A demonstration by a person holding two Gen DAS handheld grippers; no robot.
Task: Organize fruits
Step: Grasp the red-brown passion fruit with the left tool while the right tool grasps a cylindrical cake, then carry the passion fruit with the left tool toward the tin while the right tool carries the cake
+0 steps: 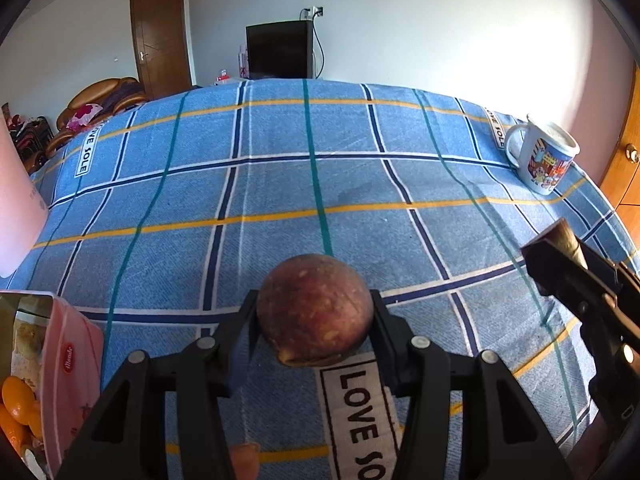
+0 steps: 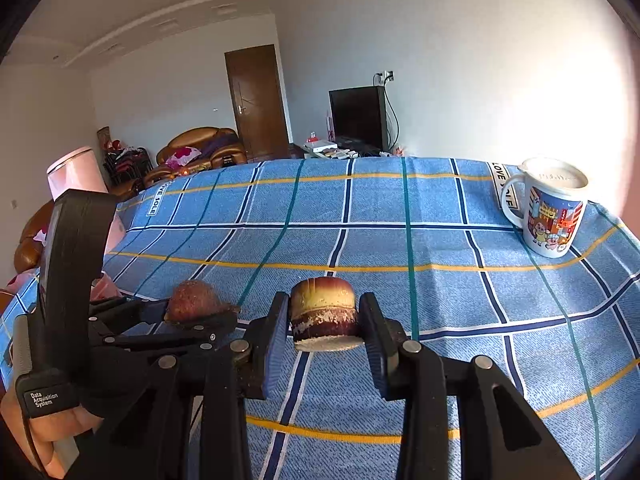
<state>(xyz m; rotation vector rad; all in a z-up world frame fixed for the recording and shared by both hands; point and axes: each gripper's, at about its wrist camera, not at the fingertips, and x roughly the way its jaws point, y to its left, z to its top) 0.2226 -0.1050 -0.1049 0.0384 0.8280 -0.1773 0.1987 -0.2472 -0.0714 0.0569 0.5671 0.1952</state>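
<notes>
My left gripper (image 1: 314,312) is shut on a round reddish-brown fruit (image 1: 314,308) and holds it above the blue checked tablecloth (image 1: 280,184). My right gripper (image 2: 324,320) is shut on a brown, cut cylinder-shaped fruit piece (image 2: 322,310) with a pale underside. In the right wrist view the left gripper (image 2: 192,320) with its fruit (image 2: 192,300) is just to the left. In the left wrist view the right gripper (image 1: 560,256) shows at the right edge with the piece (image 1: 564,236) in it. A pink tin (image 1: 68,380) at lower left holds orange fruits (image 1: 18,404).
A cartoon-printed white mug (image 1: 546,160) stands at the table's far right corner; it also shows in the right wrist view (image 2: 550,208). A pale pink container (image 2: 76,172) stands at the table's left edge. Behind the table are a black monitor (image 2: 360,118), a sofa and a door.
</notes>
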